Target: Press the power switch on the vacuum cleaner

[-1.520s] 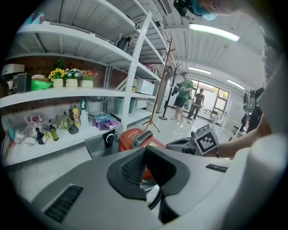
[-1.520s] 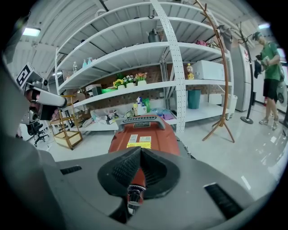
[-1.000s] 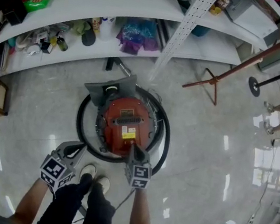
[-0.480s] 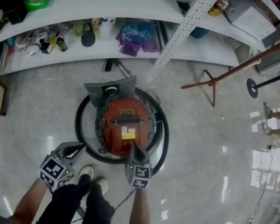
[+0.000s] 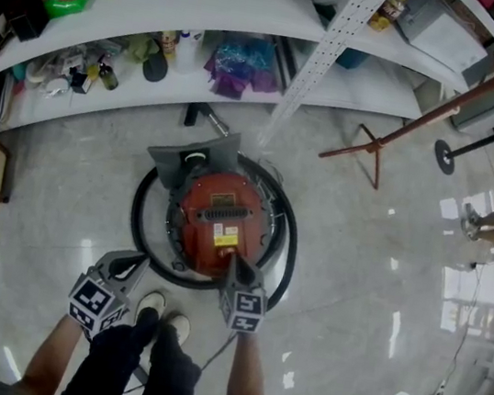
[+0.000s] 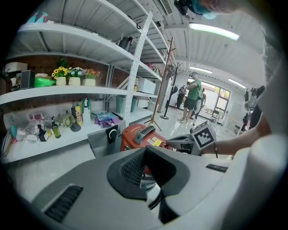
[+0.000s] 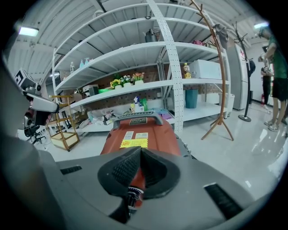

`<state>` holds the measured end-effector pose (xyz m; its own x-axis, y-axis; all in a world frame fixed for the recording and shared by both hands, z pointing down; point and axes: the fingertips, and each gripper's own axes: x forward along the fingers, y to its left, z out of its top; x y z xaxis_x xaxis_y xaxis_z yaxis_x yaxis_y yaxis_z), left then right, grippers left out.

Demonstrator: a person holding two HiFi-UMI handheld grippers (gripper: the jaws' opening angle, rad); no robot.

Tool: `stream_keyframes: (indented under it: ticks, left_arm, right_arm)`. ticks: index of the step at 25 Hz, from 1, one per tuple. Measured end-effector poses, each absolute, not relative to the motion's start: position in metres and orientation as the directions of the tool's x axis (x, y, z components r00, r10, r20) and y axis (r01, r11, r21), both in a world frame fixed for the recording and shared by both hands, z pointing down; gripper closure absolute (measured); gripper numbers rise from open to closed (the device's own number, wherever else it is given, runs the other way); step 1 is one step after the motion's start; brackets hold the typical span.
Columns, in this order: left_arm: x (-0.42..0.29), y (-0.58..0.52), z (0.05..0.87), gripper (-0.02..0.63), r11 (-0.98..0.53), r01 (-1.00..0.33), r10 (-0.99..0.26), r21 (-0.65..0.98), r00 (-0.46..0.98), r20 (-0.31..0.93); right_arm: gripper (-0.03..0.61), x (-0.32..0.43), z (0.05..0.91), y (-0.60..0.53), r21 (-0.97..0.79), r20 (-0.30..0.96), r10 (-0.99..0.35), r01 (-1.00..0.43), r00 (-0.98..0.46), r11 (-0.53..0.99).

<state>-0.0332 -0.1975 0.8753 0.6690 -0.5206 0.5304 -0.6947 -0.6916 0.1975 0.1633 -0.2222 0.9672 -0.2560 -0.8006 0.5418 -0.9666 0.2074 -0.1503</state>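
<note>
The right gripper, low in the middle of the frame, is holding its 2 jaws together right over the near end of the red vacuum cleaner. A yellow sticker is showing on its top. White shelves are standing behind it.

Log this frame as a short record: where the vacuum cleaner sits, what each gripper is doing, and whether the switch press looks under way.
vacuum cleaner: red, on the floor before the shelves, ringed by a black hose
right gripper: jaws together, tip down on the vacuum cleaner's near end
left gripper: jaws together, nothing between them, held off to the vacuum cleaner's left
switch: not clearly visible; a small round part shows under the right jaws
stage: looks like a press, cannot confirm
</note>
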Motion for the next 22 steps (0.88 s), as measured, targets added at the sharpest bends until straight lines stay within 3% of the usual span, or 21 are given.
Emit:
stream_keyframes:
  ticks: [22]
  left_arm:
    - [-0.025, -0.198, 0.844, 0.606, -0.704, -0.685, -0.522, 0.188, 0.679, 0.516]
  right_arm:
    - [0.571, 0.161, 0.94, -0.208, -0.206, 0.521, -0.803, -0.956, -0.289, 0.21]
